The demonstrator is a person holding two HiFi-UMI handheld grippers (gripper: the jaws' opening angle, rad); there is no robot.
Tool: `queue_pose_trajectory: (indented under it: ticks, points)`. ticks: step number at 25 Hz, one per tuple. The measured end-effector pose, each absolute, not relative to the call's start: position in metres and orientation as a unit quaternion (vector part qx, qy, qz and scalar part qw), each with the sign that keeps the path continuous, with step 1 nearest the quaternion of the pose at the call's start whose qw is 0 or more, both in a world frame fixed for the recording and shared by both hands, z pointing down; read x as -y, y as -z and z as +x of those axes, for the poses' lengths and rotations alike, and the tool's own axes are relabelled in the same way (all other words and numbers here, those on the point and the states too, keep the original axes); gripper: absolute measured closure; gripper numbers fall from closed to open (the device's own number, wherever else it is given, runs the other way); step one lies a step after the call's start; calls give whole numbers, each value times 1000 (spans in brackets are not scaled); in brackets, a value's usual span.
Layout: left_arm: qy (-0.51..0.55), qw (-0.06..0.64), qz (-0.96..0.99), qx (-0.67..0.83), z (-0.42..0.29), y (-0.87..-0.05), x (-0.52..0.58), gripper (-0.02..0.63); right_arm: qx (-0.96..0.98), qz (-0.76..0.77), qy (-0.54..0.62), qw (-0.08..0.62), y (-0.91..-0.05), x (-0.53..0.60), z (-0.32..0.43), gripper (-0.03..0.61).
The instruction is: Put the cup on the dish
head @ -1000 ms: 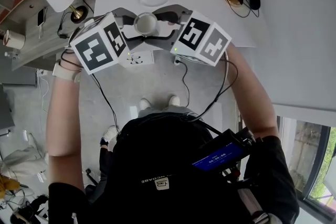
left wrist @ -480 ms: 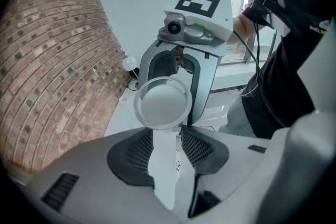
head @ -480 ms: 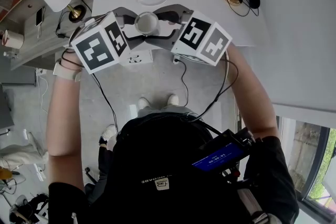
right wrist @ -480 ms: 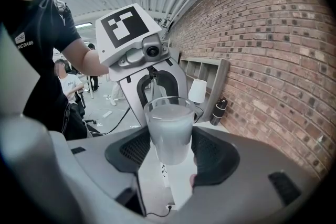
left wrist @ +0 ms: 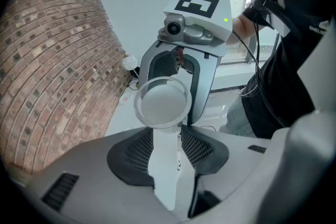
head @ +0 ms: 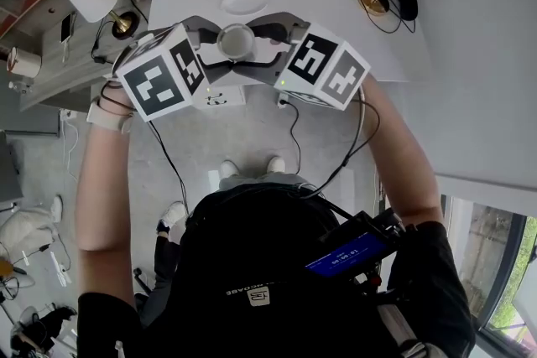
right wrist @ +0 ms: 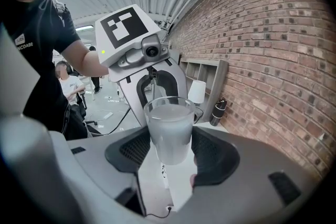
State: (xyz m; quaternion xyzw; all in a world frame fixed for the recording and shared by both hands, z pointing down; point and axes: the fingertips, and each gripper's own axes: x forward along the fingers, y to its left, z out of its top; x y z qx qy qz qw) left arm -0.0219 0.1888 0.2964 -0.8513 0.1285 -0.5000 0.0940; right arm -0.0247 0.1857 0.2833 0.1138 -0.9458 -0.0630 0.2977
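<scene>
Hovering cup (head: 235,40) short of dish (head: 244,2)

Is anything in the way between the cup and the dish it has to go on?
No, nothing I can see. The dish lies empty on the white table, just beyond the held cup, with only bare tabletop next to it.

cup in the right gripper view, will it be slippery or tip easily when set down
Likely slippery: the cup has smooth, frosted walls tapering downward between the jaws of the right gripper. Probably light, as it looks empty. It may tip easily, being taller than its narrow base.
</scene>
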Motion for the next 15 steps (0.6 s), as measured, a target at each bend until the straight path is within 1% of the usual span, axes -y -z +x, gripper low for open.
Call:
queue_pose_trajectory:
  ticks: [15]
  points:
    - [513,83,-839,-160,29,-296,-176,451,952,82,77,286,-282,-176,26,335]
